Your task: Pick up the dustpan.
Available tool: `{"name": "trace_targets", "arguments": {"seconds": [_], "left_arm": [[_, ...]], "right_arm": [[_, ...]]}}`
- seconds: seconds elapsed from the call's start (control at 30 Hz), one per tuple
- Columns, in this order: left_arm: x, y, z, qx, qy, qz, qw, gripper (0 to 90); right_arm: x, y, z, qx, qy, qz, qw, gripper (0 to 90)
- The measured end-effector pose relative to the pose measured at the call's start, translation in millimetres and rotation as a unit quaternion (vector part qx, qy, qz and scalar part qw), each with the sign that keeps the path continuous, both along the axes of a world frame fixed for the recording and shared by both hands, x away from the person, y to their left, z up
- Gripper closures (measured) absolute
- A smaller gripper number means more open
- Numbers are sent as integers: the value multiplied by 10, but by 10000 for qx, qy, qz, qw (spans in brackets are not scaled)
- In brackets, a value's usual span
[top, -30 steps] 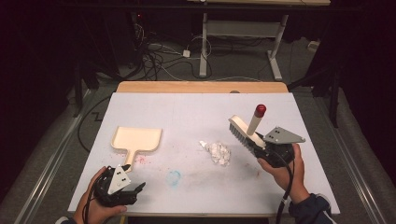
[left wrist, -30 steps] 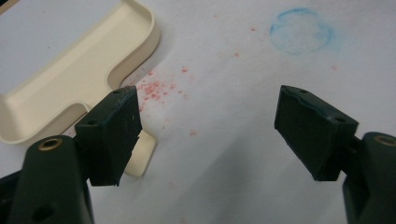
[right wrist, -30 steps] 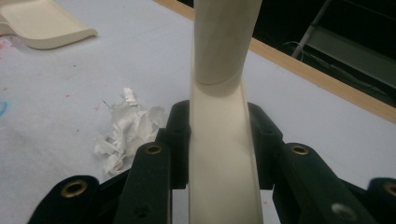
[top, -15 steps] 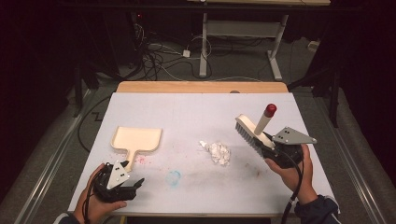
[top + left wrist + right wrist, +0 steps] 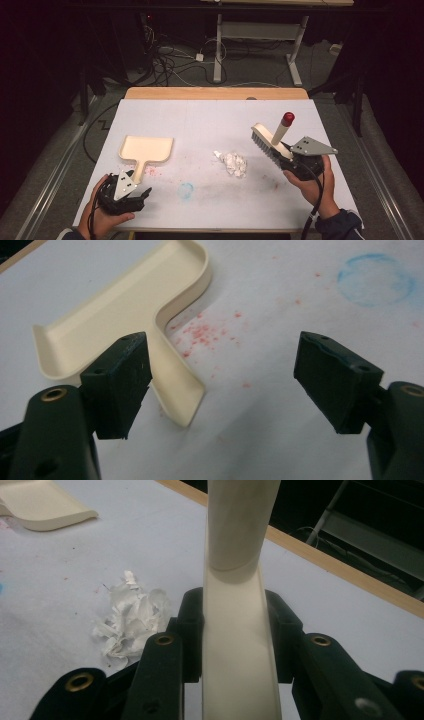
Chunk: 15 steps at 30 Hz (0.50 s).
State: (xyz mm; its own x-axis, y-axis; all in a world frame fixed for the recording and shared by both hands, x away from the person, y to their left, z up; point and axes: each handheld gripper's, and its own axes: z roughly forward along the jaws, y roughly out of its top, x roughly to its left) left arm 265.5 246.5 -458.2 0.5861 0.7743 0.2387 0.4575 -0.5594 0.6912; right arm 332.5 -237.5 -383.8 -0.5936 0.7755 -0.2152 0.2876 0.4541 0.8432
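Lower left of the high view: a black left tool (image 5: 142,192) topped by a grey three-cornered plate with small holes. Lower right: a black right tool (image 5: 280,154) with the same grey plate, a black cable trailing down past a dark blue sleeve (image 5: 340,224). Close up, brass-ringed screw holes dot the black jaws.

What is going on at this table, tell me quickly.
A person is setting up to sweep up a mess. The right gripper is shut on a cream brush, held above the white table beside a pile of crumpled paper scraps. The left gripper is open, its jaws hovering by the handle of a cream dustpan that lies flat on the table. Nothing looks swept into the pan yet.
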Motion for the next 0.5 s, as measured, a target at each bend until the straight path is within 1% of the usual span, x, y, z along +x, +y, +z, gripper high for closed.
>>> {"name": "trace_targets", "arguments": {"seconds": [0.03, 0.07, 0.1, 0.2, 0.23, 0.27, 0.3, 0.33, 0.37, 0.4, 0.43, 0.47, 0.5], "left_arm": [[8, 8, 3, -9, 15, 81, 10000, 223], [24, 27, 9, -45, 70, 189, 9998, 225], [34, 38, 11, -94, 118, 241, 9996, 225], [74, 70, -1, -165, 347, 489, 9981, 225], [82, 78, -9, -214, 436, 535, 9974, 225], [82, 78, -9, -214, 436, 535, 9974, 224], [97, 84, -19, -251, 547, 641, 9961, 224], [110, 84, -24, -294, 608, 711, 9952, 224], [130, 84, -27, -376, 689, 798, 9937, 224], [144, 82, -29, -384, 726, 866, 9929, 223], [144, 82, -29, -384, 726, 866, 9929, 222], [170, 80, -35, -407, 779, 964, 9915, 222], [219, 80, -45, -474, 880, 1129, 9886, 222]], "right_arm": [[3, 8, -2, -27, -10, 10, 10000, 677], [4, 14, -4, -43, -9, 9, 10000, 677], [10, 20, -11, -52, -10, 16, 10000, 678], [22, 22, -27, -56, 25, -4, 10000, 677], [24, 22, -30, -52, 33, -12, 10000, 677], [24, 21, -32, -53, 29, -10, 10000, 677], [22, 23, -30, -49, 32, -13, 10000, 677], [22, 25, -27, -47, 24, -5, 10000, 677], [21, 29, -25, -51, 18, -2, 10000, 677], [17, 34, -28, -59, 10, 3, 10000, 677], [16, 38, -32, -68, 15, 15, 10000, 677], [16, 38, -32, -68, 15, 15, 10000, 677], [14, 44, -52, -125, 29, 11, 9999, 677]]}}
